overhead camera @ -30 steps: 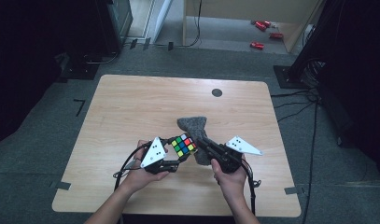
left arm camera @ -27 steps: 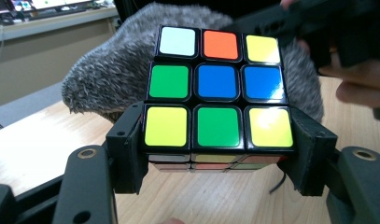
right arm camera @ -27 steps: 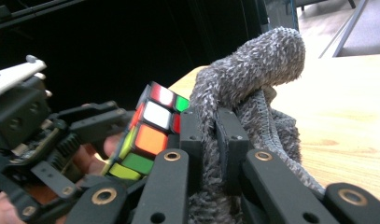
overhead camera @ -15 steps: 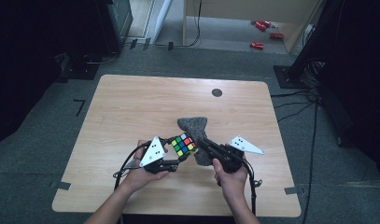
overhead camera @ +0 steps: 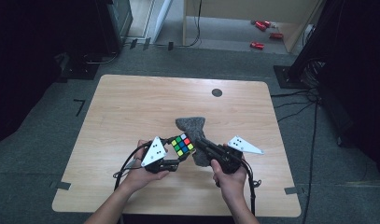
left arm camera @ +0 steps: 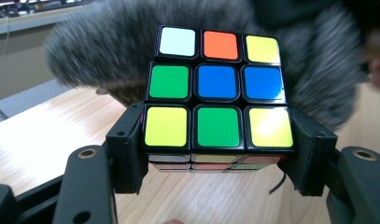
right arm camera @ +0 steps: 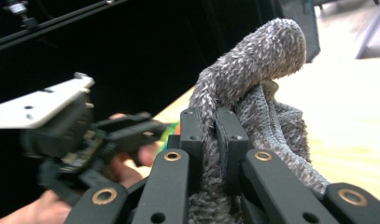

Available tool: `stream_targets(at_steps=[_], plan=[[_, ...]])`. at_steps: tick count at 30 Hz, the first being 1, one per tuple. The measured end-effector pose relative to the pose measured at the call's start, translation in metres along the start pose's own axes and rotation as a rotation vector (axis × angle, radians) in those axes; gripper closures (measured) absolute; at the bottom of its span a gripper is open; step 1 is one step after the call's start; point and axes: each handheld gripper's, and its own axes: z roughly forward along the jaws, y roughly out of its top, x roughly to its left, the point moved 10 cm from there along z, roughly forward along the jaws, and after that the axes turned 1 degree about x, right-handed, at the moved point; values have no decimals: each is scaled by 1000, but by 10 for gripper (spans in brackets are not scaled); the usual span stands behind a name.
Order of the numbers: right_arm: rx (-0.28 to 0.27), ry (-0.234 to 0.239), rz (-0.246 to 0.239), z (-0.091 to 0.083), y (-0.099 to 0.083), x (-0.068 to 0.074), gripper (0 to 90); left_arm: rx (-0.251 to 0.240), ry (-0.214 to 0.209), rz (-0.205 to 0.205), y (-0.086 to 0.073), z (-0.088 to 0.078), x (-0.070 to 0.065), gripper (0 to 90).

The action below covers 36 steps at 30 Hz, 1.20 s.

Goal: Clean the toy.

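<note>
Item: puzzle cube [left arm camera: 217, 84] wiped with grey cloth [right arm camera: 253, 93], mid-table.

Left gripper [overhead camera: 171, 156] clamps the cube's near layer between its jaws, coloured face up; right gripper [right arm camera: 210, 135] pinches the cloth, bunched beyond its tips against the cube's far side. Advised: steady cube, light strokes. Both hands low, grippers angled inward, tips meeting.

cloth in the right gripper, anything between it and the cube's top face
Nothing visible does. The grey cloth, pinched in the right gripper, hangs right behind the cube that the left gripper clamps, with no other thing between them.
</note>
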Motion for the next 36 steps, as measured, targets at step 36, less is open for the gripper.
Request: stream_targets(at_steps=[36], plan=[[21, 129, -147, 18, -28, 9, 843, -195, -58, -374, 24, -27, 38, 353]])
